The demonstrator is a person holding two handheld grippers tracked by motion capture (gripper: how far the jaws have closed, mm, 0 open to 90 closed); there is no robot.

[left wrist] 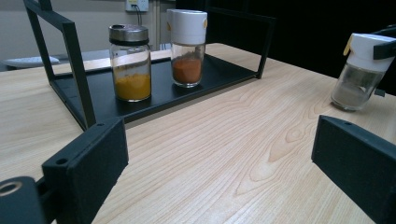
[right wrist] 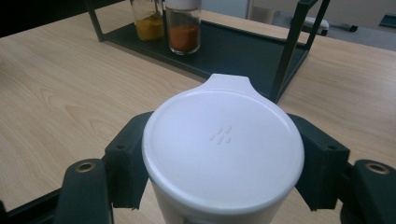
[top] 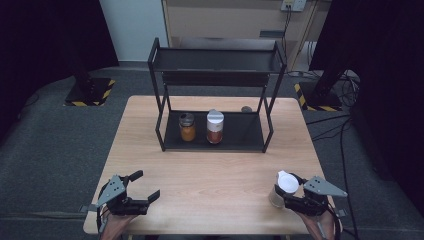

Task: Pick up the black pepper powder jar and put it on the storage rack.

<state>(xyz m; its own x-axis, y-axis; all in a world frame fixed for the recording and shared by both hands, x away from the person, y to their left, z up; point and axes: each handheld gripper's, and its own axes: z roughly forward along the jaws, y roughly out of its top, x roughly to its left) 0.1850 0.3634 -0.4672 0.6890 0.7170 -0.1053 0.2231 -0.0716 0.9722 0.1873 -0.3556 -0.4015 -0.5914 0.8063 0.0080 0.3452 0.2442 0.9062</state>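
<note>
1. The landmark is the black two-tier metal rack [top: 215, 100], which stands at the far middle of the light wooden table [top: 210, 170].
2. On the rack's bottom shelf, a clear glass jar of yellow powder with a silver metal lid [top: 187, 127] stands upright at the left.
3. Just beside that jar, on its right, stands a clear glass jar of orange-red powder with a tall white cap [top: 215, 127]. The two are close but apart.
4. The clear glass spice jar with a white flip-top cap [top: 283, 189] is well in front of the rack and to its right, near the table's near edge. It leans slightly in the left gripper view, and whether its base rests on the table I cannot tell.
5. The right gripper [top: 290, 196] has its jaws pinching this jar's white cap from both sides; the pads press against the cap's rim.
6. The left gripper [top: 145, 186] is well in front of the rack and to its left, low over the table. Its jaws stand spread wide with only bare wood between them.
</note>
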